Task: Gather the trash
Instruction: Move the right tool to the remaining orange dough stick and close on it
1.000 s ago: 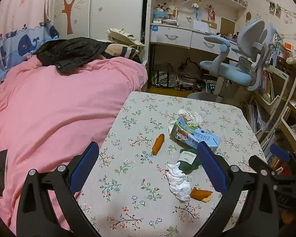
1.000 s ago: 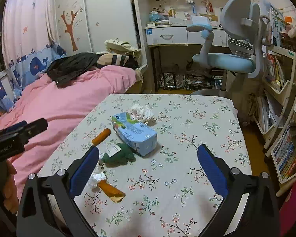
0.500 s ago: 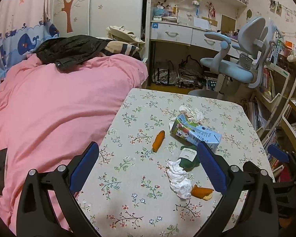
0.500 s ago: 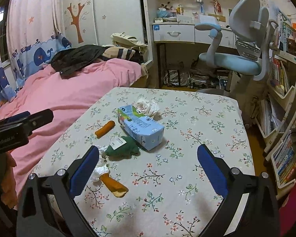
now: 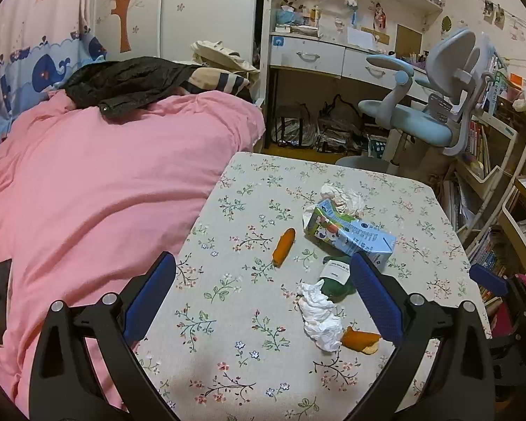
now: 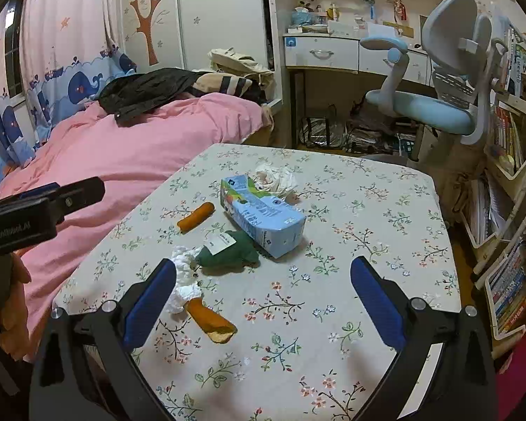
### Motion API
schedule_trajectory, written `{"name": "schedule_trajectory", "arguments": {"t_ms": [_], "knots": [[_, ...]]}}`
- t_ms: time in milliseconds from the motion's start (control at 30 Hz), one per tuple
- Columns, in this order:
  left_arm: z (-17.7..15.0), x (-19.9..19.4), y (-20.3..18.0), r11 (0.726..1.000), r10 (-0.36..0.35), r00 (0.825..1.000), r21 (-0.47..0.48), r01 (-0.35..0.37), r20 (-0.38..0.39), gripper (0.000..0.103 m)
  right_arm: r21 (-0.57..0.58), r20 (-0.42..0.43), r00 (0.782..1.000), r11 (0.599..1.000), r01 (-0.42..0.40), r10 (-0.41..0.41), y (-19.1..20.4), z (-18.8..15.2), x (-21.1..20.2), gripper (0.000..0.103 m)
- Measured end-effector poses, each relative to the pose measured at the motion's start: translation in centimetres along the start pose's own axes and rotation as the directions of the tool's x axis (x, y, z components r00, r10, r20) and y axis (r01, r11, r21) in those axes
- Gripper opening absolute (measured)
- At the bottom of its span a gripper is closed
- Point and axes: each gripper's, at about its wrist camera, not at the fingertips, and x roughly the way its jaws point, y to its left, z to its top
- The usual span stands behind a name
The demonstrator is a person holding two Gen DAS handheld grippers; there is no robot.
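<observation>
On the floral table (image 5: 249, 358) (image 6: 361, 217) lie a crushed blue milk carton (image 5: 347, 233) (image 6: 263, 214), a crumpled tissue (image 5: 319, 312) (image 6: 184, 280) near the front, another crumpled tissue (image 5: 342, 194) (image 6: 275, 177) behind the carton, a green plush toy with a white tag (image 5: 335, 279) (image 6: 228, 252), an orange carrot piece (image 5: 284, 245) (image 6: 196, 215) and a second orange piece (image 5: 361, 338) (image 6: 210, 319). My left gripper (image 5: 263, 298) is open and empty above the table's left front. My right gripper (image 6: 263, 298) is open and empty above the table's front.
A bed with a pink duvet (image 5: 98, 193) borders the table's left side. A blue desk chair (image 5: 435, 105) and a white desk stand behind. Bookshelves (image 6: 508, 182) line the right. The left gripper's body (image 6: 35, 207) shows at the left of the right wrist view.
Both grippers have pulled back and risen a little, so the table looks slightly farther away. The trash has not moved. Both grippers stay open.
</observation>
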Motion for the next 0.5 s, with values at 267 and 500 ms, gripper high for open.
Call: {"name": "schedule_trajectory", "arguments": {"t_ms": [267, 500], "knots": [[0.2, 1.0, 2.3, 0.995, 0.044, 0.998, -0.085, -0.048, -0.044, 0.096, -0.022, -0.055, 0.998, 0.999, -0.040, 0.039, 0.8, -0.6, 0.9, 0.096], [-0.1, 2.4, 3.3, 0.990, 0.045, 0.993, -0.131, -0.058, -0.106, 0.096, -0.077, -0.191, 0.979, 0.994, -0.082, 0.066, 2.5, -2.2, 3.6, 0.091]]}}
